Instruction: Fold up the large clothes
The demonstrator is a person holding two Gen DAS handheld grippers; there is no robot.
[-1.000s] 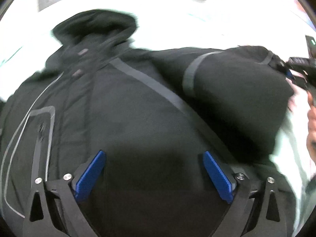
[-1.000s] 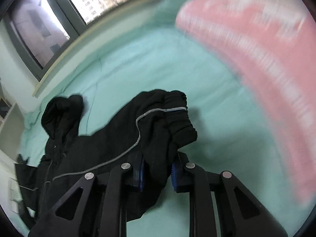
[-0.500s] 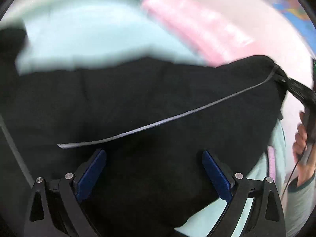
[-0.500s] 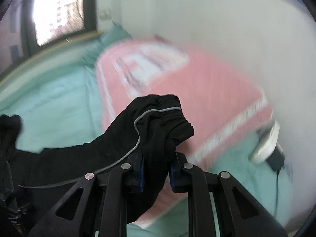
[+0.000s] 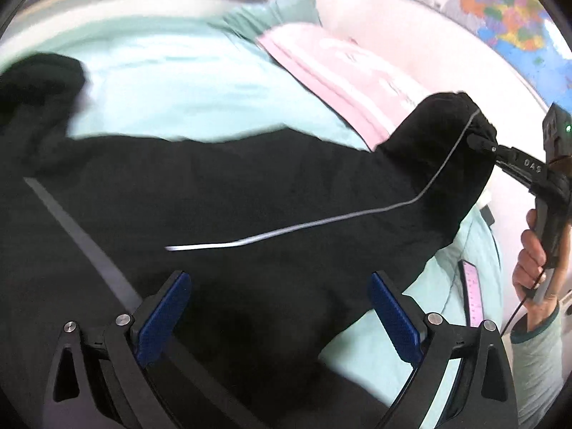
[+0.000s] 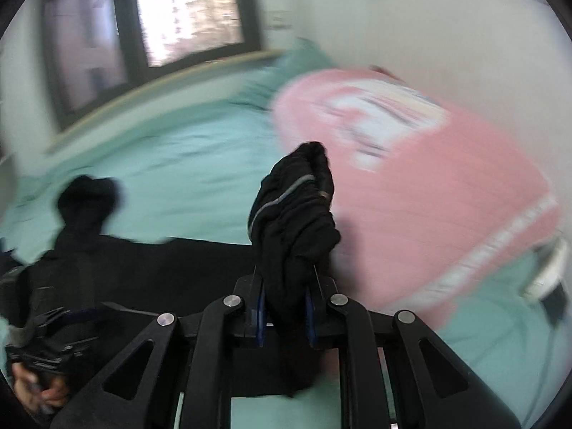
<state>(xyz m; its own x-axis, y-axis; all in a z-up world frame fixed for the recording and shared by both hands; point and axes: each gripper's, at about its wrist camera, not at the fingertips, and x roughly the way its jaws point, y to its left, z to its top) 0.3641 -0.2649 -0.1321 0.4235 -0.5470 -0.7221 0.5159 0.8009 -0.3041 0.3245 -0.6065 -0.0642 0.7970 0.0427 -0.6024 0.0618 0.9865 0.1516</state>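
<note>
A large black jacket [image 5: 221, 193] with grey piping lies spread on a teal bed. My left gripper [image 5: 279, 314] is open, its blue pads [image 5: 162, 316] hovering over the jacket's body. My right gripper [image 6: 284, 316] is shut on the bunched cuff of the jacket's sleeve [image 6: 296, 214] and holds it stretched out to the side. In the left wrist view the right gripper [image 5: 482, 143] shows at the sleeve's end [image 5: 443, 136]. The hood [image 6: 87, 196] lies at the far left.
A pink folded blanket [image 6: 429, 186] lies at the right side of the bed [image 5: 186, 85], near the wall. A window [image 6: 186, 10] is behind the bed. A pink-edged flat item [image 5: 472, 296] lies on the bed near my right hand.
My right gripper has pulled the sleeve cuff outward to the right, unfolding the sleeve off the jacket's body. The left gripper view has swung right and stays open.
</note>
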